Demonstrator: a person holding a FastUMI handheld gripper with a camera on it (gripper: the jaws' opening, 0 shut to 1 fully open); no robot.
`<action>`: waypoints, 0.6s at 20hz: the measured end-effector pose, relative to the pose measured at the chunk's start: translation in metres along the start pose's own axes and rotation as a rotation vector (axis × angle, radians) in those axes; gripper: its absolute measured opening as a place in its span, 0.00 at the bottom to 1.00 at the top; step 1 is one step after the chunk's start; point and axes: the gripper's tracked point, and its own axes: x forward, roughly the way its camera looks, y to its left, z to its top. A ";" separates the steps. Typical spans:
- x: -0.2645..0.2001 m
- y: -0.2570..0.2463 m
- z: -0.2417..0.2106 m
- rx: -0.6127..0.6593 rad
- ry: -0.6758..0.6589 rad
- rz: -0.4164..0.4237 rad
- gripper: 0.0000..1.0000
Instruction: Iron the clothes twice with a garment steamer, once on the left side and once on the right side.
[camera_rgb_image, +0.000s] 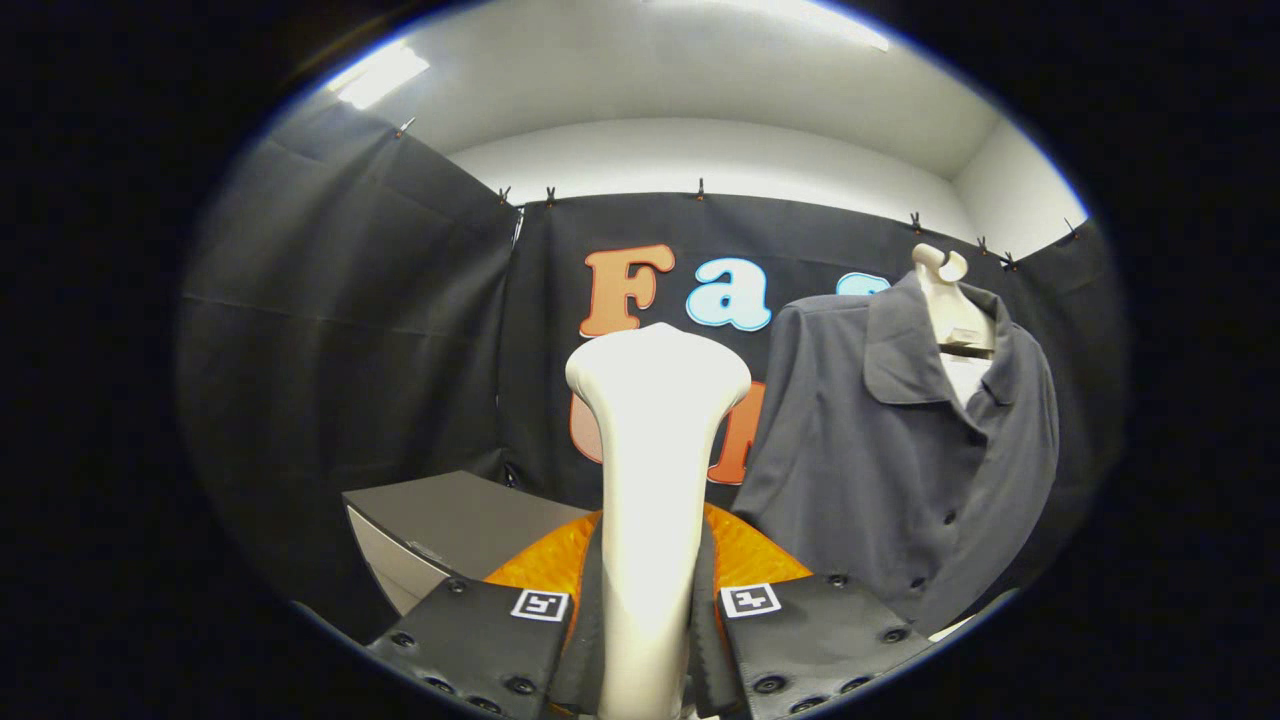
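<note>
A white garment steamer (652, 470) stands upright between my fingers, its wide head at the top and its handle running down between the pads. My gripper (648, 610) is shut on the handle, both fingers pressing its sides. A dark grey collared shirt (900, 450) with buttons hangs to the right of the steamer, on a pale hanger (950, 305) against the black cloth wall. The steamer head is left of the shirt and apart from it, at about chest height.
A grey cabinet top (450, 525) lies to the lower left, beyond my left finger. An orange rounded object (745, 555) sits behind the steamer handle. Black cloth walls close the booth on the left, back and right.
</note>
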 end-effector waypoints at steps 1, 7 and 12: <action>-0.007 -0.012 0.000 0.006 0.000 -0.013 0.41; -0.033 -0.077 -0.018 0.010 -0.007 -0.110 0.41; -0.046 -0.114 -0.049 0.015 0.031 -0.173 0.41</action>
